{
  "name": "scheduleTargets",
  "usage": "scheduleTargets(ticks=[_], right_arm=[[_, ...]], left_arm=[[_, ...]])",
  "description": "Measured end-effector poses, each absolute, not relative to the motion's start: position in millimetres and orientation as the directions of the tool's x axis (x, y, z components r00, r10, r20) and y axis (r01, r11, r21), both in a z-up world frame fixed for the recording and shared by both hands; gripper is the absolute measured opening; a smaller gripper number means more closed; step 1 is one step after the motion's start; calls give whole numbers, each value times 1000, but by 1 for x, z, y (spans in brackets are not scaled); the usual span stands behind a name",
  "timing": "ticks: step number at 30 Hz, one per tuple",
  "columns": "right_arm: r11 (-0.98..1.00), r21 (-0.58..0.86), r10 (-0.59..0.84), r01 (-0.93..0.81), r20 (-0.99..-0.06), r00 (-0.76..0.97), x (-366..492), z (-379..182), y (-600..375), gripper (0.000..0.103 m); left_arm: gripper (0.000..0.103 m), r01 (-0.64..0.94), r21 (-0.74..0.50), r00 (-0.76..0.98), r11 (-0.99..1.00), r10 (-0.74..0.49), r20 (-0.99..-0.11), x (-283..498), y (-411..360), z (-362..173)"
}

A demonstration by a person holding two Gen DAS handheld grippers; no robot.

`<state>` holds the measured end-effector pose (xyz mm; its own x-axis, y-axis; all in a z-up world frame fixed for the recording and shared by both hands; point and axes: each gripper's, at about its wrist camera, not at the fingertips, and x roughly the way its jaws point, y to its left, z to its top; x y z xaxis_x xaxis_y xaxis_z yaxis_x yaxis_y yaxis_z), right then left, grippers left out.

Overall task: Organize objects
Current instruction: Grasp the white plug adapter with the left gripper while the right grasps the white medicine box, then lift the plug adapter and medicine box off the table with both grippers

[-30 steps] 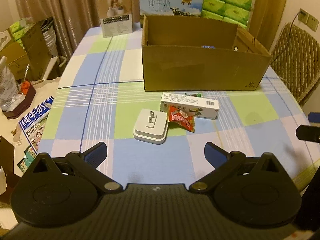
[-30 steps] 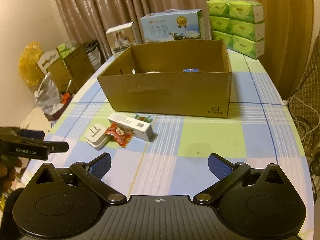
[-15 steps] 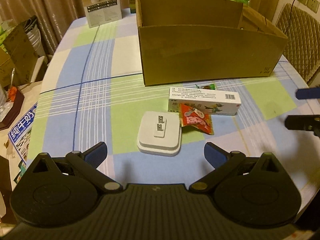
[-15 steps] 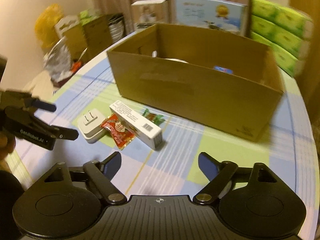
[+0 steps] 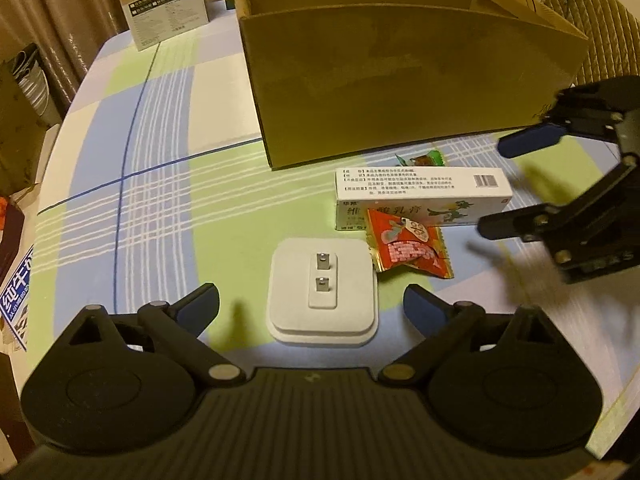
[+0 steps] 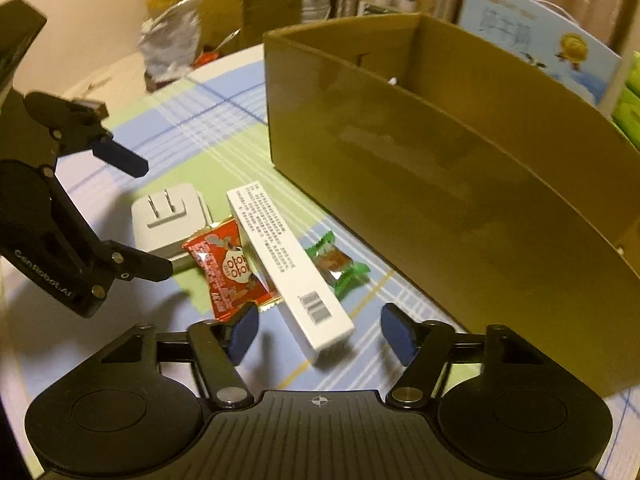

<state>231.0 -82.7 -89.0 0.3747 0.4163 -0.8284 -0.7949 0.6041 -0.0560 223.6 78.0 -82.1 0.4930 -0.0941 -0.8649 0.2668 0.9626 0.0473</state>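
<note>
Grippers nearer cardboard box point(image 6: 460, 168), contents apparently hidden.

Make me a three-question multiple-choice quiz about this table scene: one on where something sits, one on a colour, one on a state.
1. Where does the green candy lie?
A. inside the cardboard box
B. between the white carton and the box
C. on the charger

2. What colour is the snack packet beside the white charger?
A. red
B. blue
C. black

3. How does the charger lie?
A. prongs up
B. prongs down
C. on edge

Answers: 1 B, it lies between the white carton and the cardboard box. 2 A, red wrapper. 3 A, both prongs face up.
</note>
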Motion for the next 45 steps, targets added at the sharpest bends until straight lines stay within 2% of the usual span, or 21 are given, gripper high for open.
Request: scheduleTargets(ticks=[4, 6, 8, 10, 11, 13, 15, 25, 30, 34, 38, 45], right_arm=[[566, -82, 400, -820, -843, 360, 235, -97, -72, 40], [552, -95, 395, -829, -845, 360, 235, -100, -67, 38], [542, -97, 396, -835, -847, 355, 235, -100, -64, 29], [542, -93, 399, -835, -846, 353, 232, -99, -65, 23], [547, -95, 394, -831, -847, 356, 230, -99, -65, 23], [563, -91, 384, -821, -851, 358, 223, -98, -69, 23], [589, -74, 380, -804, -853, 357, 214, -96, -77, 23], [841, 6, 279, -541, -862, 423, 159, -85, -138, 23], [895, 64, 279, -442, -852, 442, 136, -80, -165, 23], [896, 98, 311, -434, -835, 453, 129, -75, -174, 26], [890, 85, 316, -448, -824, 471, 133, -71, -178, 42], [868, 74, 328, -491, -827, 456, 141, -83, -171, 42]], left_arm=[[93, 281, 38, 488, 959, -109, -866, 228, 77, -87], [93, 282, 37, 490, 959, -111, -865, 230, 78, -89], [90, 284, 31, 484, 958, -115, -867, 232, 77, -91], [81, 285, 29, 478, 958, -116, -870, 232, 76, -92], [78, 287, 29, 476, 958, -116, -872, 231, 75, -92], [65, 289, 28, 468, 957, -116, -876, 229, 73, -92], [60, 289, 38, 463, 956, -105, -880, 226, 70, -90], [60, 333, 26, 427, 943, -126, -895, 196, 44, -79], [60, 378, -15, 416, 926, -184, -890, 181, 21, -74], [60, 412, -42, 405, 910, -225, -886, 172, 4, -77], [60, 407, -49, 405, 912, -228, -885, 167, -1, -81], [61, 384, -40, 433, 923, -218, -875, 162, -2, -85]])
